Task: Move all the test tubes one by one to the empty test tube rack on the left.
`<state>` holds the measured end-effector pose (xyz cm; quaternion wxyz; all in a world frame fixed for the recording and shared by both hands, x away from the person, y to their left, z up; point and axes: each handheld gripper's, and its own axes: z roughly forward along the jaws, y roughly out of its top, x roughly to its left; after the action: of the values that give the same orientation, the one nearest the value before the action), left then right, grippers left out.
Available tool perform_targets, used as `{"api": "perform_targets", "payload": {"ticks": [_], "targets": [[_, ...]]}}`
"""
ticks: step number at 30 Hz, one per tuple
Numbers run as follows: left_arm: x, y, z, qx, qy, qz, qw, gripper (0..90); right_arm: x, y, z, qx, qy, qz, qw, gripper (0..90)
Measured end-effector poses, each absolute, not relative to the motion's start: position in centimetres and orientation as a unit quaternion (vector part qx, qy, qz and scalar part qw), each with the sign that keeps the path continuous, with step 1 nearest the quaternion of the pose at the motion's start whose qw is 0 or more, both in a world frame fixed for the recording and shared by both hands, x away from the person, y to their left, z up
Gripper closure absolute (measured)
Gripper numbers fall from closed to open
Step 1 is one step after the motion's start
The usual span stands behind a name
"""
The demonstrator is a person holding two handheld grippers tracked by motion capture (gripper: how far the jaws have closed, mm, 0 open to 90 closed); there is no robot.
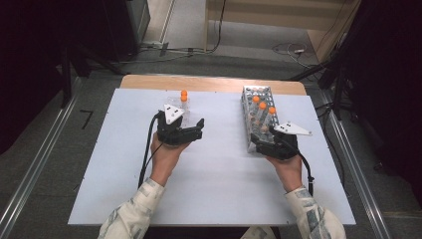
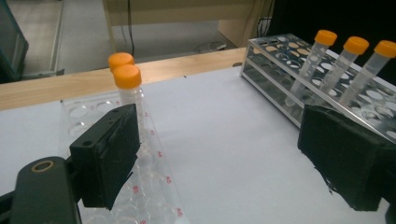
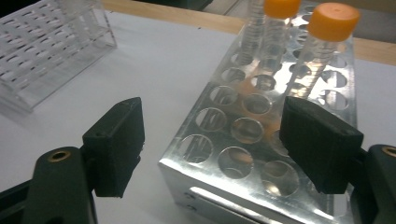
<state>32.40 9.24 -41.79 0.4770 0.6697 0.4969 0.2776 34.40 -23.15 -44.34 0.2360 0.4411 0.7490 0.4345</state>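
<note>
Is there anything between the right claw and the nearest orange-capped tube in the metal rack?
Nothing visible. The right claw is open at the metal rack's near end; only empty holes lie before the nearest orange-capped tube.

Left gripper (image 1: 186,130) and right gripper (image 1: 268,142) low over the table, jaws of both wide apart.

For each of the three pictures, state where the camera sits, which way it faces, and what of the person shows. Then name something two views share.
High view: above the person's side, looking forward and down on the white table; both forearms, left hand-held gripper, right hand-held gripper.
Left gripper view: rides the left hand-held gripper, facing the clear rack; its open jaws.
Right gripper view: rides the right hand-held gripper, facing the metal rack; its open jaws.
Shared: the metal rack's orange-capped tubes.
</note>
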Motion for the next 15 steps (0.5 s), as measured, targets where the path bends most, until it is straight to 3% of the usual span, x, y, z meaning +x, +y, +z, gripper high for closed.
{"api": "perform_targets", "payload": {"ticks": [15], "targets": [[29.2,8.8,-42.6,0.684,0.487,0.261,0.476,8.8,36.6,-24.7,-44.2,0.469,0.725,0.429,0.265,22.3]]}}
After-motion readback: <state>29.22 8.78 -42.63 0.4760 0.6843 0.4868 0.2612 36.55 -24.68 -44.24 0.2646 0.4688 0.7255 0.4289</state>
